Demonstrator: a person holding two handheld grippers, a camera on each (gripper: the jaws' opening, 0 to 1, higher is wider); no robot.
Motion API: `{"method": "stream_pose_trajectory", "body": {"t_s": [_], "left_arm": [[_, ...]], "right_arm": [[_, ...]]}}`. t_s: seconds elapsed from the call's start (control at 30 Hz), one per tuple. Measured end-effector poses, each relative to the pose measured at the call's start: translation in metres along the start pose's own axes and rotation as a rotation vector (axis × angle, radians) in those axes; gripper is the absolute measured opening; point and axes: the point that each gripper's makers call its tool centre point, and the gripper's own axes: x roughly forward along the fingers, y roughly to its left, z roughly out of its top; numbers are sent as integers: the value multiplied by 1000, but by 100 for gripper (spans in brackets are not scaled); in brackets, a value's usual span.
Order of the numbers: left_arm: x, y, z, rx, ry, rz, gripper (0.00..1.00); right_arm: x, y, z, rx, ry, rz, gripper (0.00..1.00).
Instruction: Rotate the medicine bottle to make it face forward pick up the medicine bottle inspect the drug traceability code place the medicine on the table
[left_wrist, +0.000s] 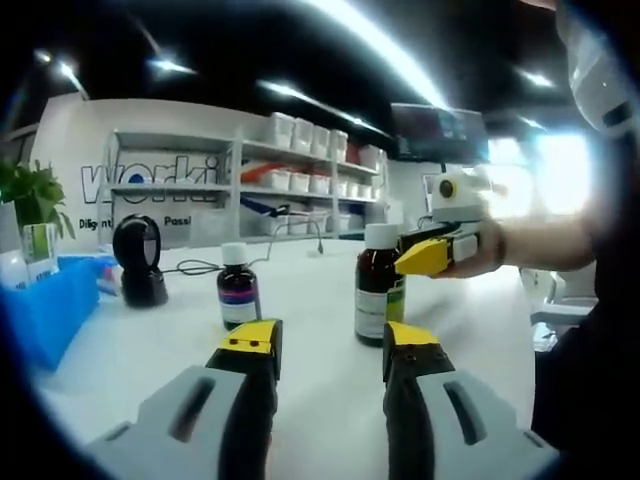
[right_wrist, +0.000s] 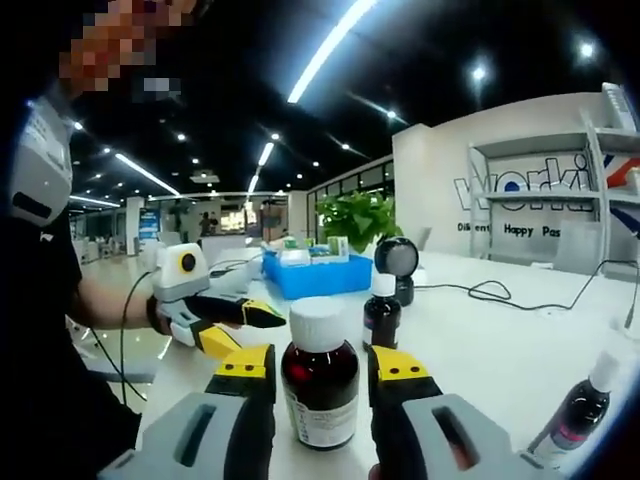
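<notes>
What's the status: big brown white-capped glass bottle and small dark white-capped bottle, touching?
Apart. The left gripper view shows bare white table between the big brown bottle and the small dark bottle.

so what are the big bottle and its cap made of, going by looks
The big bottle looks like dark amber glass or hard plastic: glossy, see-through brown, with highlights; which one is unclear. Its cap looks like matte white plastic. A paper-like label wraps its lower half.
</notes>
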Motion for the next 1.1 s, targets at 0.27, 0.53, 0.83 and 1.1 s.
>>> {"method": "stream_pose_trajectory", "body": {"t_s": [0.27,0.53,0.83,1.1], "left_arm": [[0,0,0,-1,0,-1,32],[1,6,-3,-2,-1,0,32],[1,7,-4,-4,-3,-2,31],[1,7,-3,-4,-7,1,31]], "right_arm": [[1,2,-11,-3,25,-46,34],[5,-1,-23,29,20,-166,32],[5,-2,-25,43,-5,-266,29],[4,-3,-24,13,-6,-295,28]]}}
